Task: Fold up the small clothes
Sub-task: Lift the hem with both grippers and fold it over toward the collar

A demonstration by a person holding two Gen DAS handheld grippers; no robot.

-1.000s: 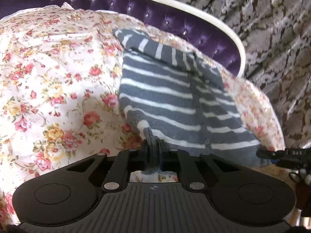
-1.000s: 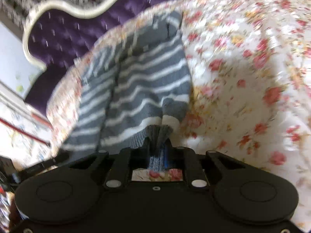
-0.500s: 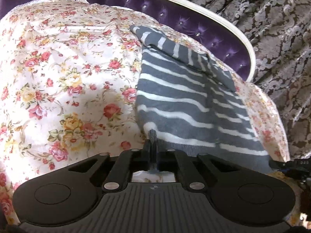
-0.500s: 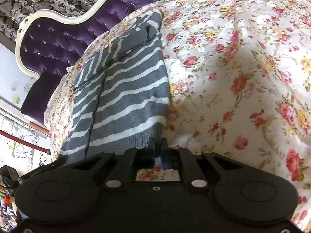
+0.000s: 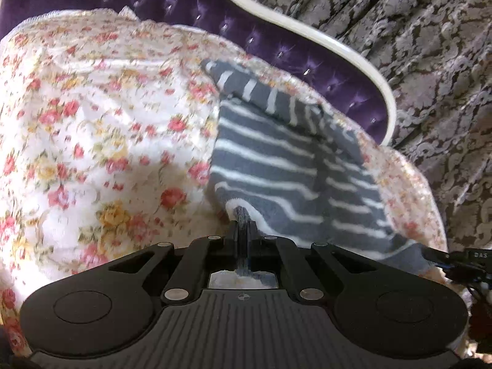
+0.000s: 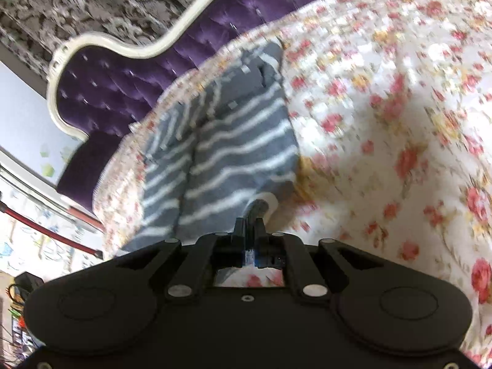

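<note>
Striped grey knit garment [image 5: 276,166] flat on floral bedspread [image 5: 92,141]; left gripper [image 5: 243,230] and right gripper [image 6: 254,226] each pinching near hem corner.

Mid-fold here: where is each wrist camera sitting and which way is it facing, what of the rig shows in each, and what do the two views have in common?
Left wrist: behind the left gripper, angled down over the floral bedspread toward the purple tufted headboard; its black fingers pinch the grey white-striped knit garment, and the other gripper's tip shows at far right.
Right wrist: behind the right gripper, angled down likewise; its fingers pinch the garment's other near corner; the left gripper is not in view.
Shared: garment, bedspread, headboard, patterned grey wallpaper.
</note>
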